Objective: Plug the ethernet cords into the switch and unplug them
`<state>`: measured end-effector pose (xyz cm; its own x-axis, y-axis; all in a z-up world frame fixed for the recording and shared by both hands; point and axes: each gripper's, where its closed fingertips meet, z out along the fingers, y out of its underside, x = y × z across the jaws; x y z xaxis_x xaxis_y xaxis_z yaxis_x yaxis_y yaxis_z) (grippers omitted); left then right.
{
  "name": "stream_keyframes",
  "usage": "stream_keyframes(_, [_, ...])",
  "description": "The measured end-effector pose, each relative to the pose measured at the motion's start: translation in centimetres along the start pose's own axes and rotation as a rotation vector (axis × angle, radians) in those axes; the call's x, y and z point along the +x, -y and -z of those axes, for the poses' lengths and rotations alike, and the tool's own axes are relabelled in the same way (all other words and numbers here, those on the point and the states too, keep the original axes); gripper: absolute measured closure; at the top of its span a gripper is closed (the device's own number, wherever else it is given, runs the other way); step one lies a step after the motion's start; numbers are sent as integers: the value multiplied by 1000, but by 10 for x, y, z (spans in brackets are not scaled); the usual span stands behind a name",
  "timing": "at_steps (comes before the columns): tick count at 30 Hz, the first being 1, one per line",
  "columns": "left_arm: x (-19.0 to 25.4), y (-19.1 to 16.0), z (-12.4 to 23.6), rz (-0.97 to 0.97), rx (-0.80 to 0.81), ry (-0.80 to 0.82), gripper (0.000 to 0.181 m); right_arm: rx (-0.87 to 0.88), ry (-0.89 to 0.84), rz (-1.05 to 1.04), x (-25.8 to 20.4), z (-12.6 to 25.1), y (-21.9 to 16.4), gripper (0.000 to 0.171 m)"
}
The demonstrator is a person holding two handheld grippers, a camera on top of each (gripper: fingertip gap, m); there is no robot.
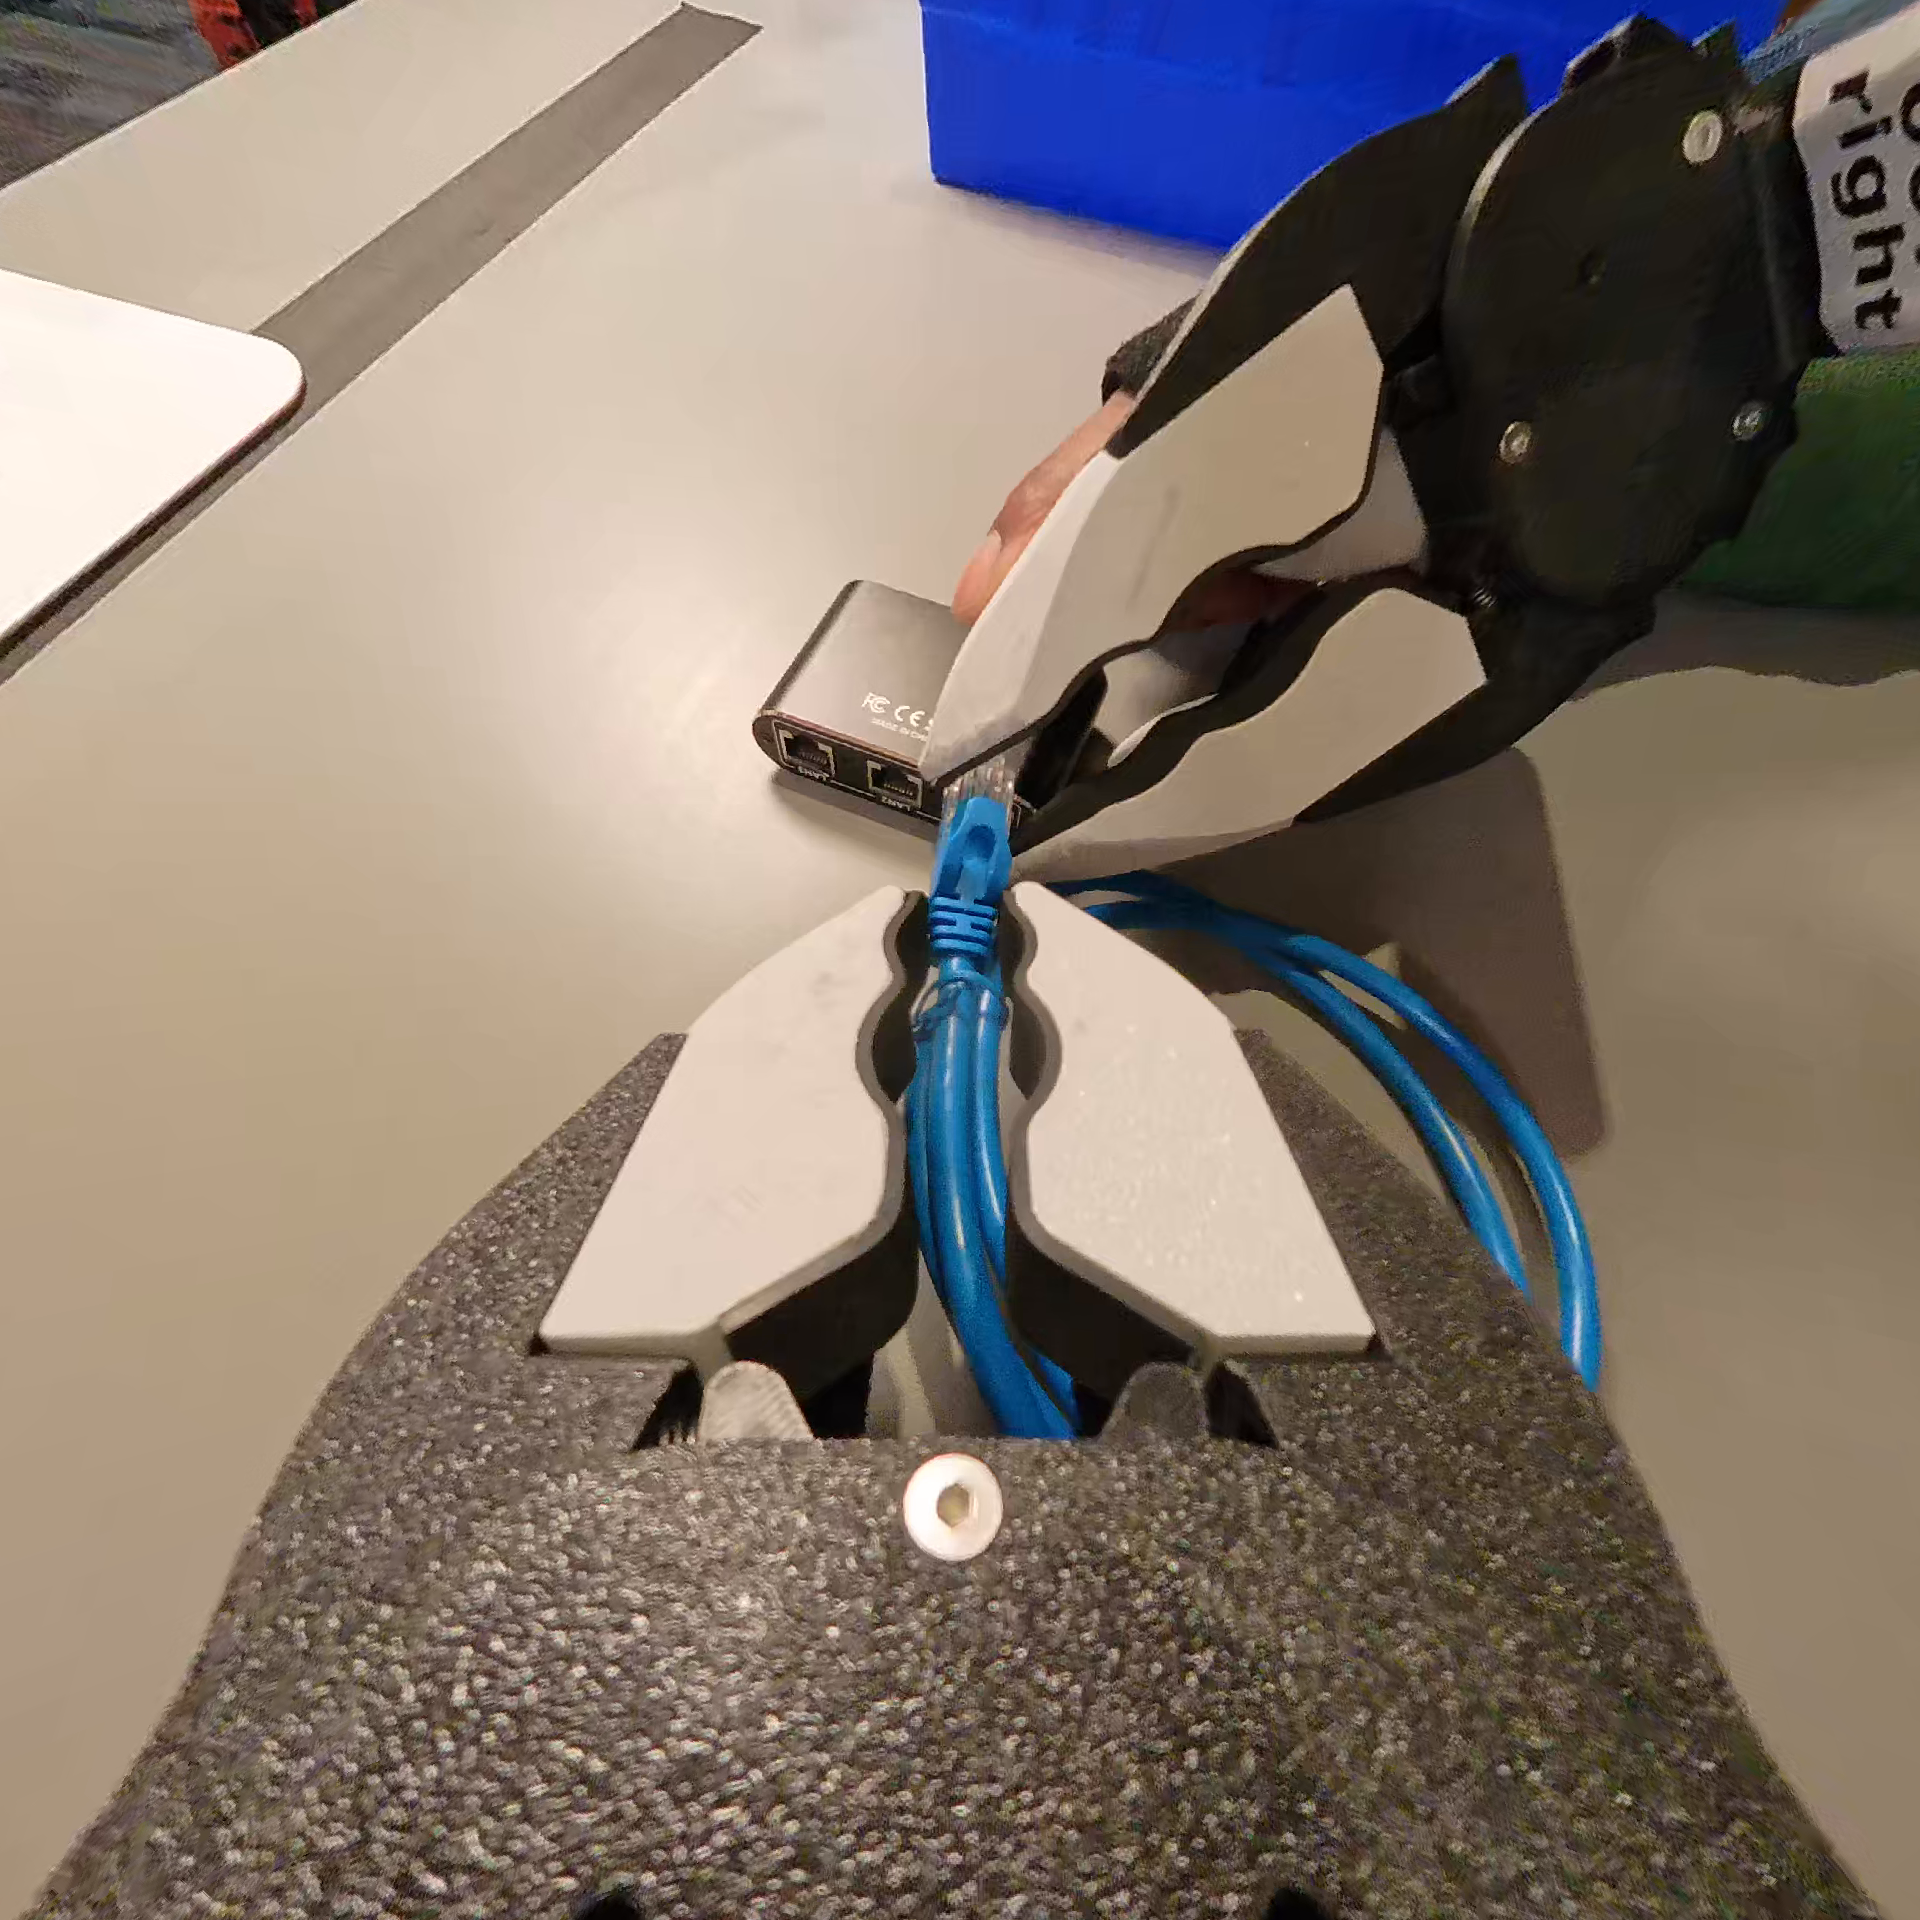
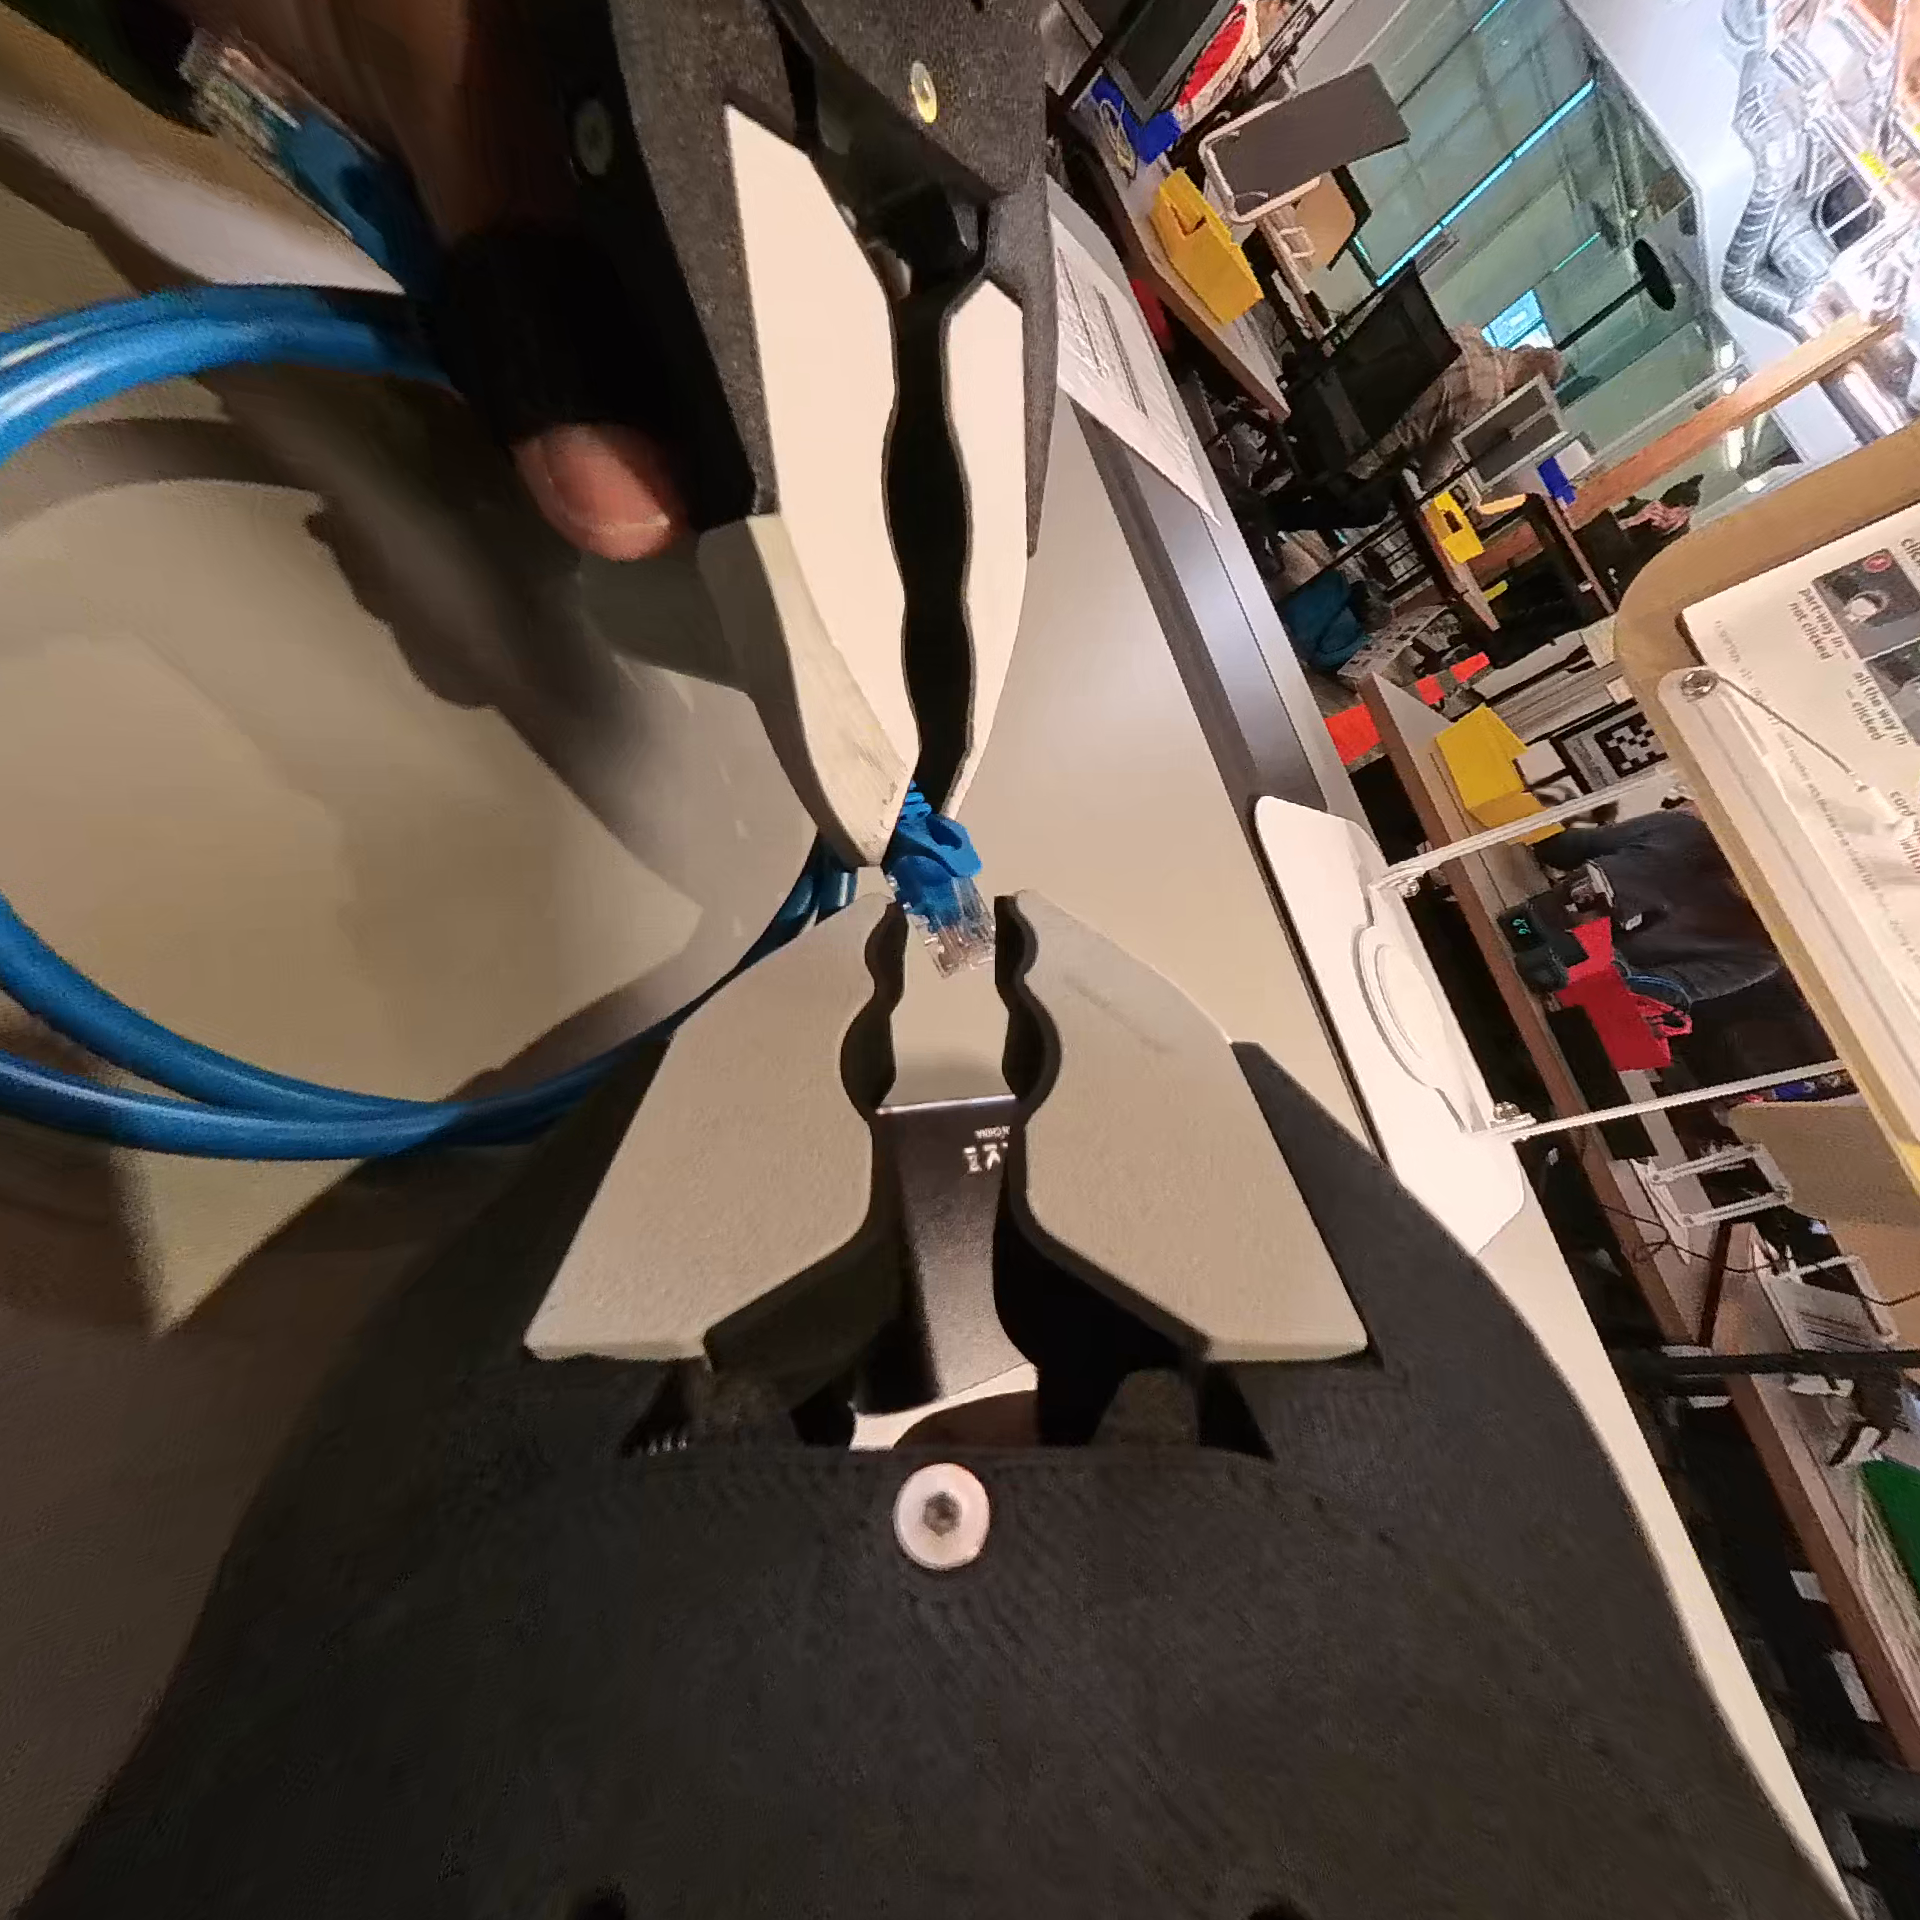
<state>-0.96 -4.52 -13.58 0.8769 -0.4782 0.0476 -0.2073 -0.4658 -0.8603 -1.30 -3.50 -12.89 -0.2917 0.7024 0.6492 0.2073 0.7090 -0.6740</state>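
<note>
Left wrist view: left gripper [image 1: 961,914], grey pads on a rough black foam-textured body, is clamped almost fully closed on the blue ethernet cord [image 1: 961,1049] just behind its ribbed boot, so the clear plastic plug [image 1: 977,795] sticks out ahead of the tips, free to go into a port. Grip that close to the plug looks chosen to keep it stiff for aiming. Spare cord loops off to the right over the grey table [image 1: 520,727].

Small dark metal switch box [image 1: 862,675] lies flat on the table, port face towards the left gripper, two empty ports showing on its left half. Right gripper [image 1: 997,800] comes in from the right, partly closed round the switch's right end, probably to stop it sliding under the push. Blue plastic bin [image 1: 1143,104] sits behind, well apart.

Right wrist view: right gripper [image 2: 940,914] has the switch [image 2: 951,1195] wedged between its pads deeper in, tips apart. Plug [image 2: 951,935] hangs right at those tips, not seated yet. Left gripper [image 2: 914,831] descends from above, pinching the cord.

Plug sits just in front of the switch's port face, near its right end; whether it touches, cannot tell.
</note>
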Motion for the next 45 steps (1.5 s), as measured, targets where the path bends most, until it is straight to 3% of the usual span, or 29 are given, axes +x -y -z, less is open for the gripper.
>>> stream_keyframes(5, [-1,-1,-3,-4,-11,11,168,14,74,-65,2,7,-2,153])
stream_keyframes(13, [-11,-9,-1,-11,-52,45,168,-103,289,-375,21,24,-48,76])
stream_keyframes(16, [-11,-9,-1,-16,-51,45,168,-133,415,-439,10,23,-57,60])
stream_keyframes(19, [-12,-10,-2,-23,-55,45,168,-213,509,-460,1,16,-66,53])
stream_keyframes(22, [-11,-10,-2,-26,-59,41,168,-321,581,-449,-10,10,-77,60])
stream_keyframes(24, [-11,-11,-2,-28,-61,40,168,-305,565,-468,-6,6,-74,80])
stream_keyframes(27, [-11,-11,-3,-29,-64,39,168,-279,573,-442,-8,10,-73,81])
stream_keyframes(33, [-5,-5,-3,-23,-31,7,168,-1,543,-380,-1,31,-43,82])
stream_keyframes(40, [7,2,-4,-27,5,-46,169,157,589,-414,0,43,-17,84])
stream_keyframes(41, [7,2,-4,-28,5,-49,169,174,606,-404,-2,45,-14,90])
stream_keyframes(42, [7,2,-4,-30,-2,-47,169,243,634,-400,-3,52,-5,151])
stream_keyframes(43, [7,1,-4,-30,-5,-46,169,328,588,-450,9,54,4,171])
stream_keyframes(45, [8,1,-3,-11,1,-59,169,354,617,-490,13,58,5,171])
